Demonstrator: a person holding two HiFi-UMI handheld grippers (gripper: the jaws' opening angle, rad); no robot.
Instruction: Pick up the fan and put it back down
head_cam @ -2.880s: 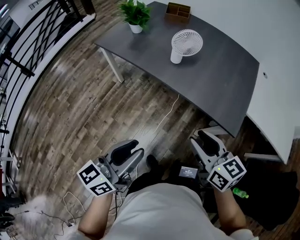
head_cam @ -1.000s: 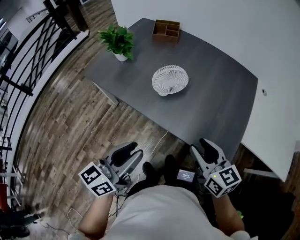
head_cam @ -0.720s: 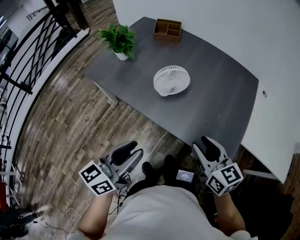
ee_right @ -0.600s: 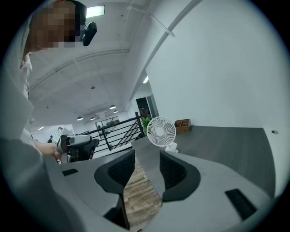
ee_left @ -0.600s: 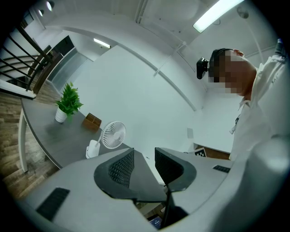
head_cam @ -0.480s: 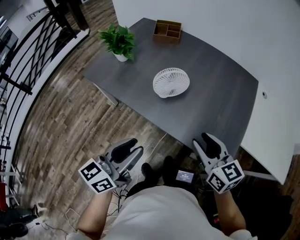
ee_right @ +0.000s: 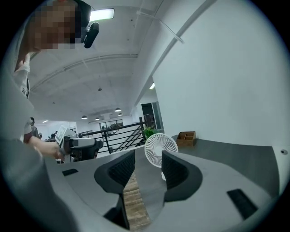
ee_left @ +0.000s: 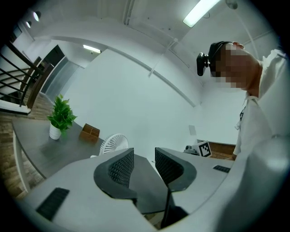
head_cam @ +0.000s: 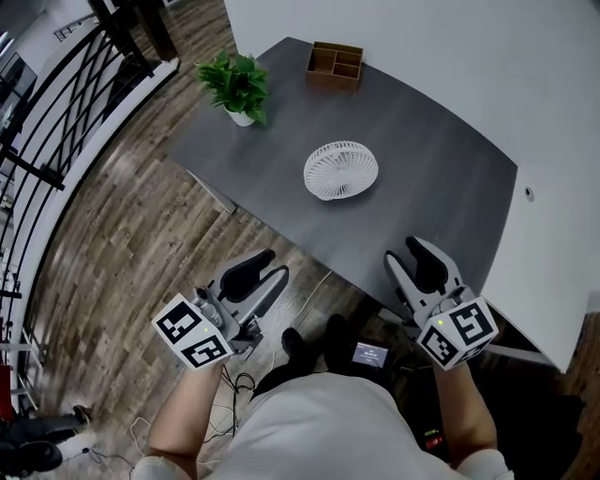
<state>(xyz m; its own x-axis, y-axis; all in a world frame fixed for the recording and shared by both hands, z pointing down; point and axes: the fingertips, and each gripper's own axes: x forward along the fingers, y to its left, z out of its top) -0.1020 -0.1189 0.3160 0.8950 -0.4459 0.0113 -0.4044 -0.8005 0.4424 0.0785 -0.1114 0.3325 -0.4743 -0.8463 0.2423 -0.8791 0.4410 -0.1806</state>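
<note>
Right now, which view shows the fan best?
The head view: the fan stands whole and unobstructed on the table. The right gripper view shows it upright, its base partly behind the right gripper's tongs; the left gripper view catches only its upper grille.

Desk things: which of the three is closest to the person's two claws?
The white fan, in the middle of the desk. The potted plant and wooden box stand farther back, near its far edge.

— What sort of place is this?
— It looks like an office: a wide dark grey curved desk (head_cam: 422,178) stands on a wood-plank floor (head_cam: 141,244). A small white round fan (head_cam: 340,171) sits mid-desk, with a brown wooden organiser (head_cam: 335,62) and a green potted plant (head_cam: 234,82) at the desk's far end.
— Anything more?
— A black metal railing (head_cam: 56,103) runs left of the desk, under a long ceiling strip light (ee_left: 199,12).
</note>
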